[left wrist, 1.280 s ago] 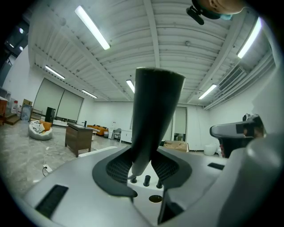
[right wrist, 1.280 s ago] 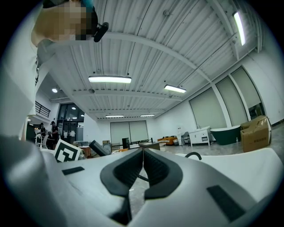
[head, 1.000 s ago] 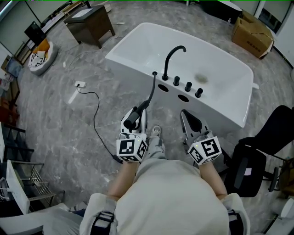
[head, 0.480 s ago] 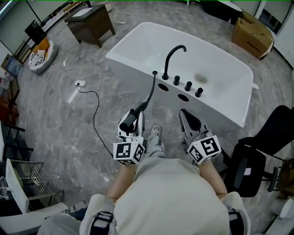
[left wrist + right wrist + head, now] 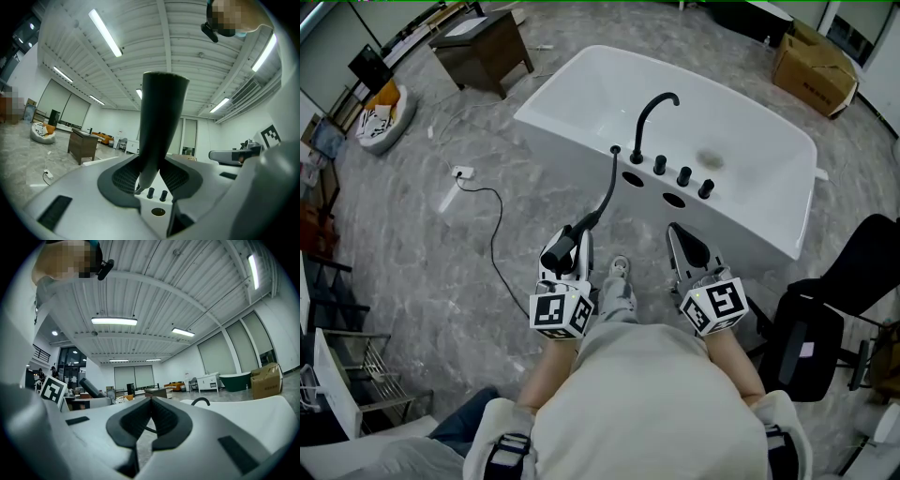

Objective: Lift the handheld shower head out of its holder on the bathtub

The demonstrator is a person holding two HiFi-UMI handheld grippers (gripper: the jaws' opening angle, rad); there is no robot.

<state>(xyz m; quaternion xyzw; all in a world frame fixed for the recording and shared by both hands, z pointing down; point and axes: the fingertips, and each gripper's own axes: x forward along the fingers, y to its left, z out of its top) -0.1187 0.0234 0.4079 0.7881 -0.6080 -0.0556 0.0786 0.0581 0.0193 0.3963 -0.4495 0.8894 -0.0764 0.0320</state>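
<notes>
The black handheld shower head is out of its holder, and my left gripper is shut on its handle. Its black hose runs up to the deck of the white bathtub. In the left gripper view the shower head stands upright between the ribbed pads, filling the middle. My right gripper is held beside it in front of the tub, shut and empty; its pads meet in the right gripper view. The black faucet and knobs stand on the tub deck.
A brown wooden cabinet stands at the far left, and a cardboard box at the far right. A power strip with a black cable lies on the marble floor at the left. A black chair is close on the right.
My left gripper with the shower head has drifted slightly back toward the person. The right gripper has kept still.
</notes>
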